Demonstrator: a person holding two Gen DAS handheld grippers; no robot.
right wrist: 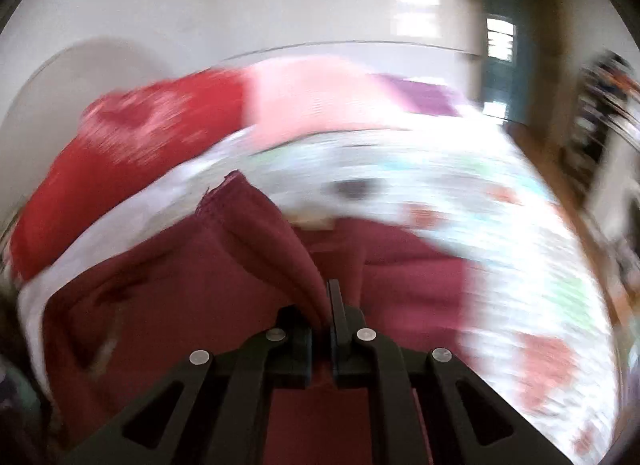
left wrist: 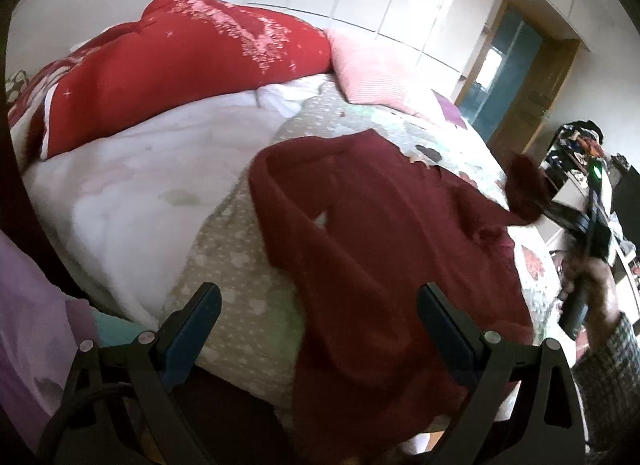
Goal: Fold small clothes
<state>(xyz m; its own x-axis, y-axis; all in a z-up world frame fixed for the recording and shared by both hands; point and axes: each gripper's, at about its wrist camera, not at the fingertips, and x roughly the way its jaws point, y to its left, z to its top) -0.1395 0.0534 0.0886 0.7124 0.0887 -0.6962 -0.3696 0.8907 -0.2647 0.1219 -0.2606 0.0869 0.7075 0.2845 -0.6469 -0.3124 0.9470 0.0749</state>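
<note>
A dark red garment (left wrist: 380, 233) lies spread on the patterned bedspread (left wrist: 240, 257), its near part hanging over the bed's front edge. My left gripper (left wrist: 318, 305) is open and empty, just above the garment's near left part. My right gripper (left wrist: 552, 211) is at the far right, shut on a sleeve end (left wrist: 524, 189) and holding it lifted off the bed. In the blurred right wrist view the right gripper (right wrist: 326, 305) is shut on a fold of the dark red garment (right wrist: 256, 225), with the rest of the garment below.
A red quilt (left wrist: 180, 65) and a pink pillow (left wrist: 376, 69) are piled at the head of the bed, with a white blanket (left wrist: 140, 185) on the left. Cluttered shelves (left wrist: 580, 153) stand to the right. A lilac cloth (left wrist: 28, 305) is at the near left.
</note>
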